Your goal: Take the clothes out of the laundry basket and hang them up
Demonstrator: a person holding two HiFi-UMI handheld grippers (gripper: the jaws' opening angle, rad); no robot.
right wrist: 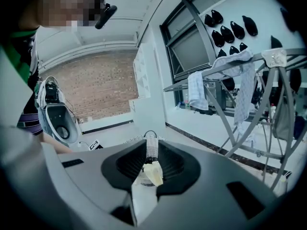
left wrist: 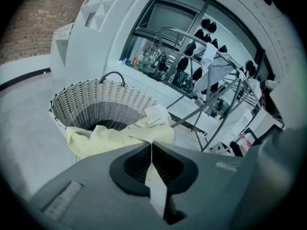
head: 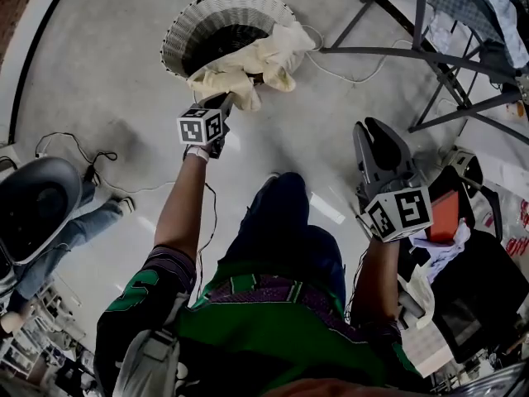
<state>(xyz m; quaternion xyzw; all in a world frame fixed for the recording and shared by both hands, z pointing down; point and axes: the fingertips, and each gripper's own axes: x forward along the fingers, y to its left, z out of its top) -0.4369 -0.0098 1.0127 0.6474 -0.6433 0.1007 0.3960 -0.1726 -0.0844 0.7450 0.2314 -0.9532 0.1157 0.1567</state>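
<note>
Both grippers hang over pale floor [head: 107,73]: left gripper [left wrist: 151,144] fingers pinch cream cloth [head: 264,60], right gripper [head: 374,131] fingers apart.

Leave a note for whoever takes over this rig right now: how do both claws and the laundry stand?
Left claw: shut on an edge of the cream cloth, which is draped over the rim of the laundry basket.
Right claw: open, empty, off to the side.
Done: a few pieces already hang on the drying rack.
Left: lift the cream cloth out and hang it. The basket's inside is too dark to show whether more remains.
</note>
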